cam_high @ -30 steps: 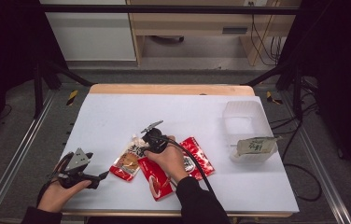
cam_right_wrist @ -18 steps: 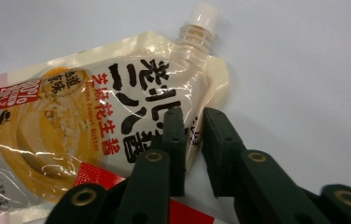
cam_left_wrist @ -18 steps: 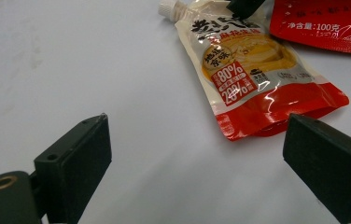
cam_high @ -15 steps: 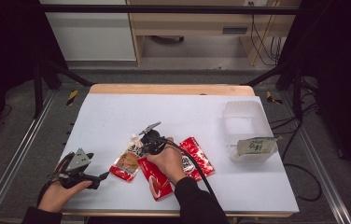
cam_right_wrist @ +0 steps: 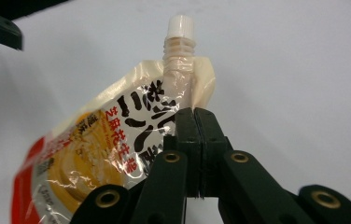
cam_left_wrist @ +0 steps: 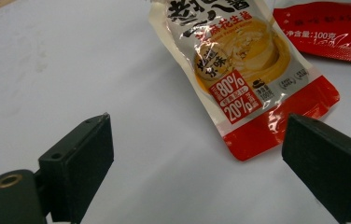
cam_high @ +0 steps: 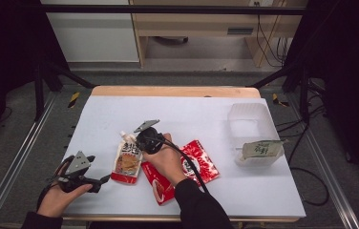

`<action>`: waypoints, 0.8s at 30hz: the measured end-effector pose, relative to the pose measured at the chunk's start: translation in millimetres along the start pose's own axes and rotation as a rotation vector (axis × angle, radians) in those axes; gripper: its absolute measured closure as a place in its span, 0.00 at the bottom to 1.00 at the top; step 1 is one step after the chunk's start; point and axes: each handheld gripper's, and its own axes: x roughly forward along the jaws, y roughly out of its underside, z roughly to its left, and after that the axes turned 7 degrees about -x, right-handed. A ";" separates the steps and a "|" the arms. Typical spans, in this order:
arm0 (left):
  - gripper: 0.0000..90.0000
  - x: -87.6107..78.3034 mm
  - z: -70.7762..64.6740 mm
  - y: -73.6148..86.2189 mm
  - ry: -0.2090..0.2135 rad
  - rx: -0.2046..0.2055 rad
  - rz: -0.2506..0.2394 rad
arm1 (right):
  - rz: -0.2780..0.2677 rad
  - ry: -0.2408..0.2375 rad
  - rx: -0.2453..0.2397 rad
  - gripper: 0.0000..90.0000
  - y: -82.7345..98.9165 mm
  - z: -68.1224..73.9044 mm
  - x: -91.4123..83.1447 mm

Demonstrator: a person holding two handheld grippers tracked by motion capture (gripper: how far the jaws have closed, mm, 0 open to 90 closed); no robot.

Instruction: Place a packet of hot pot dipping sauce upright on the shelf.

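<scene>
The left gripper (cam_high: 102,180) is held wide open and empty near the table's front-left edge (cam_high: 87,212). Just beside it, the spouted sauce pouch (cam_high: 129,160) has been pinched near its neck by the closed right gripper (cam_right_wrist: 196,116); lifting has barely begun. Two red packets (cam_high: 201,164) remain unmoved. Bare table lies toward the clear container (cam_high: 249,119).

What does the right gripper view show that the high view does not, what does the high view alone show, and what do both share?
Right gripper view alone: the white screw cap, and the right hand-held gripper with jaws closed on the top edge of the sauce pouch just below the spout.

High view alone: two red packets, a clear plastic tub with a pale packet leaning on it, and the left hand-held gripper resting apart at the table's near left.

Both: the sauce pouch and the white table.
</scene>
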 end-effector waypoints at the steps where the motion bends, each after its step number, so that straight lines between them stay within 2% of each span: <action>1: 0.10 -1.4 -0.1 -0.5 -0.001 -0.007 -0.004 | -0.005 -0.003 -0.006 1.00 -2.4 1.0 -3.0; 5: 0.11 -8.0 1.0 -7.6 0.012 -0.021 -0.028 | -0.044 -0.017 -0.048 1.00 -18.3 5.9 -24.8; 11: 0.12 -24.2 -0.2 -29.5 0.022 0.002 -0.058 | -0.090 -0.044 -0.114 1.00 -36.0 15.0 -54.0; 16: 0.12 -37.1 3.9 -45.7 0.026 0.030 -0.065 | -0.121 -0.081 -0.137 1.00 -48.3 17.4 -66.2; 18: 0.12 -40.7 6.8 -53.5 0.032 0.032 -0.070 | -0.124 -0.077 -0.166 1.00 -53.4 17.2 -70.8; 23: 0.13 -44.0 10.0 -71.6 0.057 0.035 -0.080 | -0.126 -0.097 -0.191 1.00 -60.6 11.3 -85.1; 24: 0.14 -43.6 9.4 -75.9 0.066 0.046 -0.078 | -0.126 -0.107 -0.197 1.00 -61.0 10.7 -88.1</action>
